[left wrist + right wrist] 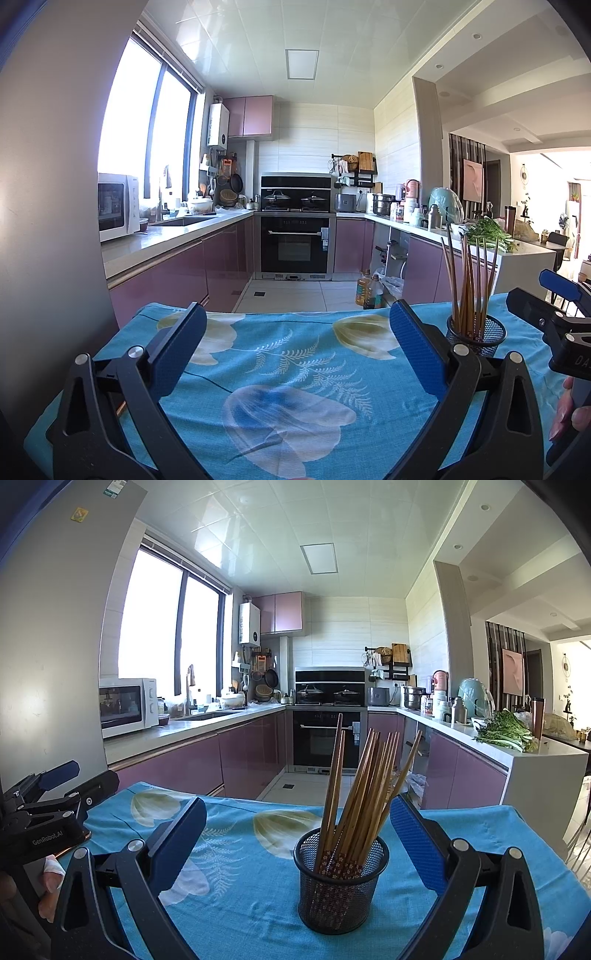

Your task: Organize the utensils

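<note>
A black mesh cup [341, 882] stands upright on the blue flowered tablecloth [243, 904]. It holds several wooden chopsticks [364, 794] that lean and fan out. My right gripper [299, 834] is open and empty, its blue pads either side of the cup, a little short of it. The cup also shows in the left wrist view [476, 334] at the right, with the chopsticks [469, 284] in it. My left gripper [295, 339] is open and empty over bare cloth [288, 387], left of the cup. The right gripper [557, 295] shows at that view's right edge.
The table's far edge [295, 803] drops to a tiled kitchen floor [291, 291]. Purple cabinets run left and right, an oven [295, 243] stands at the back. A grey fridge side [51, 221] is close on the left. Oil bottles [369, 293] stand on the floor.
</note>
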Demonstrator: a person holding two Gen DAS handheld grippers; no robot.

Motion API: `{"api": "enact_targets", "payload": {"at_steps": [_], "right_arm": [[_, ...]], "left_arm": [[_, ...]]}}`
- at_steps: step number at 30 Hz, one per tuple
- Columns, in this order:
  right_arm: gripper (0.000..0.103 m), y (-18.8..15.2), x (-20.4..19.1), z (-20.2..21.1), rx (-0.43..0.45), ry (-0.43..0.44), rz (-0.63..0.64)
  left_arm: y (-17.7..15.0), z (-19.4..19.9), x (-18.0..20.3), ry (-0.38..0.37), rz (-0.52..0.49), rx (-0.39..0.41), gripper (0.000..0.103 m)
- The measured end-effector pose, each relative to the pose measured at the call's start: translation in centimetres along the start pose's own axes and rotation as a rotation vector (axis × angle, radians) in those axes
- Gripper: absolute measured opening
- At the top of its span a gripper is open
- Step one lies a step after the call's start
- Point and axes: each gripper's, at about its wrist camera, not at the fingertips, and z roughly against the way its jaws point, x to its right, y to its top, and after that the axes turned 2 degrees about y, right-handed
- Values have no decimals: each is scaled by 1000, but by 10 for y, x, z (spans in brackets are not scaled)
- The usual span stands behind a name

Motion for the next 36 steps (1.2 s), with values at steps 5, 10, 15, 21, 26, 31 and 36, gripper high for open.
{"api": "enact_targets", "payload": {"at_steps": [5,10,15,21,26,31,36], "right_arm": [[96,1,0,0,0,4,3],[96,1,0,-1,0,5,2],[96,2,-1,-1,0,3,2],[96,2,-1,-1,-2,4,0],[96,2,-2,0,0,0,0],[96,3,-2,0,-3,0,2],[96,4,-2,0,-2,0,2]], "left_arm": [[0,0,0,-1,0,-1,98],[0,0,0,0,0,-1,98],[0,0,0,0,0,0,98],[0,0,0,0,0,0,98],[0,-1,0,-1,1,0,98],[0,-1,0,0,1,0,98],[0,-1,0,1,-1,-1,98]]}}
